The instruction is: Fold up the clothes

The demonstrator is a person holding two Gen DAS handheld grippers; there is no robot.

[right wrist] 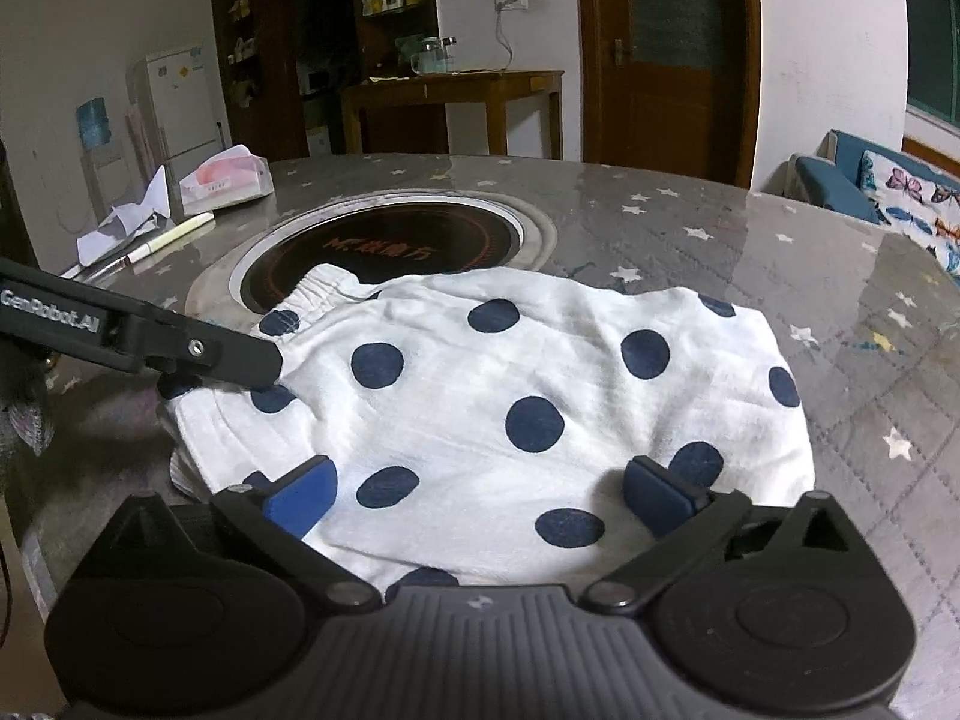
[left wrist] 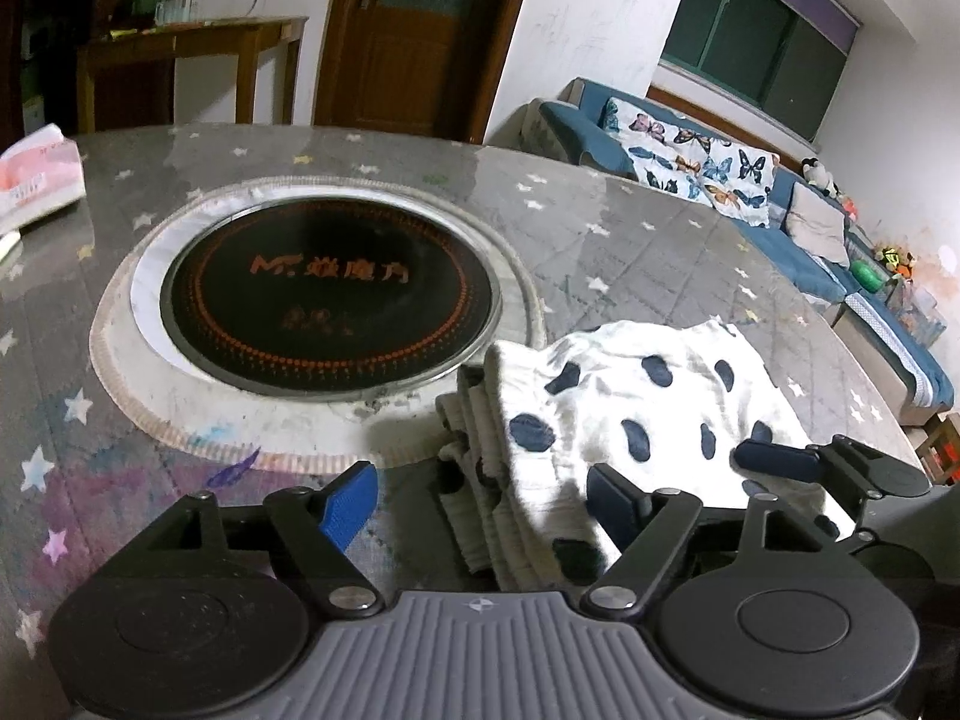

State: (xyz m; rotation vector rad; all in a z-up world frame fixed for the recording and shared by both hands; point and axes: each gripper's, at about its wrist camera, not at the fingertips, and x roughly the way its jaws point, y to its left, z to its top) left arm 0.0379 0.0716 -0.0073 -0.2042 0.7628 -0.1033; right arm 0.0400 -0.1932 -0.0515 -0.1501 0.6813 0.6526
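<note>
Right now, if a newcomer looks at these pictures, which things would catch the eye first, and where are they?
First, the white garment with dark blue dots, lying on the grey star-patterned table just in front of the open right gripper. Behind it, the round black cooktop is set into the table's middle. The left gripper reaches the garment's left edge.

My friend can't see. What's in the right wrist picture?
A white garment with dark blue dots lies folded on a grey starry table, between the open right gripper. The left gripper touches its left edge, near a round black cooktop.
</note>
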